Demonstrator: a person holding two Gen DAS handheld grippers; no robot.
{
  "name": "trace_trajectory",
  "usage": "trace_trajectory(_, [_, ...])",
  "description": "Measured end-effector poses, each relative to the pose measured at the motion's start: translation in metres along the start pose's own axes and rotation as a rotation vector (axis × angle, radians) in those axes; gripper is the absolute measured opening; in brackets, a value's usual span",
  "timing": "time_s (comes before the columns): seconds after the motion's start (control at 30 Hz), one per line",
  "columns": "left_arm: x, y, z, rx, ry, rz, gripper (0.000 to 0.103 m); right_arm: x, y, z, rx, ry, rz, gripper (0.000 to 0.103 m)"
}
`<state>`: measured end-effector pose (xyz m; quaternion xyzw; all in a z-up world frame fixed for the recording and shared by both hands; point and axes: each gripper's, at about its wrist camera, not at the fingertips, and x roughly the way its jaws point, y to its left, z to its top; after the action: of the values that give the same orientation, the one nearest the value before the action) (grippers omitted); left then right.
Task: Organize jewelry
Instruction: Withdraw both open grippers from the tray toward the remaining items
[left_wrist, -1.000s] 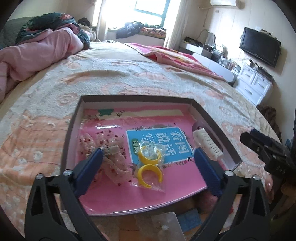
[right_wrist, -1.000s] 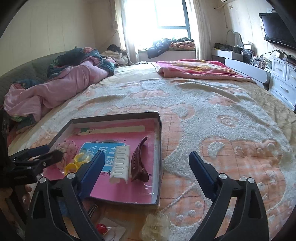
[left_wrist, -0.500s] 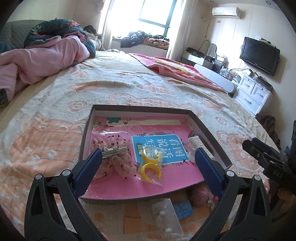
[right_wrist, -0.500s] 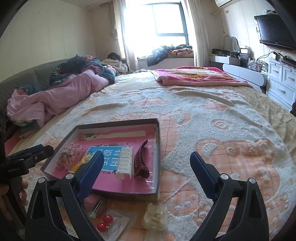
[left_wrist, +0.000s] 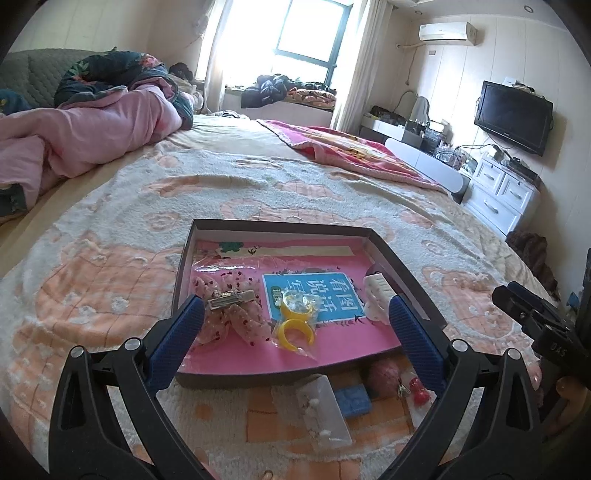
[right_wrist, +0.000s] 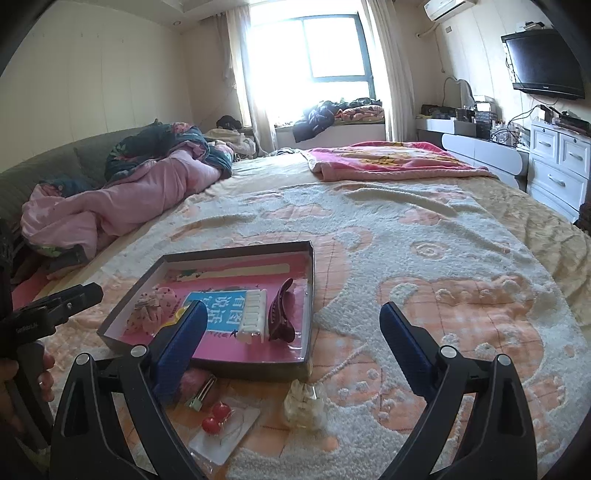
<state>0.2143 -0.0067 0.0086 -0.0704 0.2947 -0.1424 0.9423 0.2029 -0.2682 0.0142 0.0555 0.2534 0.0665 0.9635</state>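
Below box front wall (left_wrist: 280, 376), loose pieces wait: earring card (left_wrist: 325, 417), red-bead card (right_wrist: 221, 424); left gripper (left_wrist: 295, 339) and right gripper (right_wrist: 291, 328) both spread, empty; pinch card edge, lift flat, clear wall.

I see a shallow dark tray (left_wrist: 402, 263) with a pink lining lying flat on the bed (left_wrist: 258, 192). Inside it lie a polka-dot bow clip (left_wrist: 229, 301), two yellow rings (left_wrist: 295, 321) in a clear bag, a white comb clip (right_wrist: 253, 314) and a maroon claw clip (right_wrist: 280, 310). Just outside its near edge I see red bead earrings (right_wrist: 216, 417) on a card, a blue card (left_wrist: 352, 400) and a clear bag of pale pieces (right_wrist: 304, 404).
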Motion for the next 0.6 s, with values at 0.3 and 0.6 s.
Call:
trace_trajectory(0.3, [-0.016, -0.006, -0.010, 0.018, -0.008, 0.012, 0.092, -0.017, 0.004, -0.009, -0.016, 0.004, 0.025, 0.092])
trace_trajectory(0.6, [-0.028, -0.010, -0.027, 0.041, -0.003, 0.038, 0.092, -0.024, 0.016, -0.021, -0.042, 0.021, 0.053, 0.092])
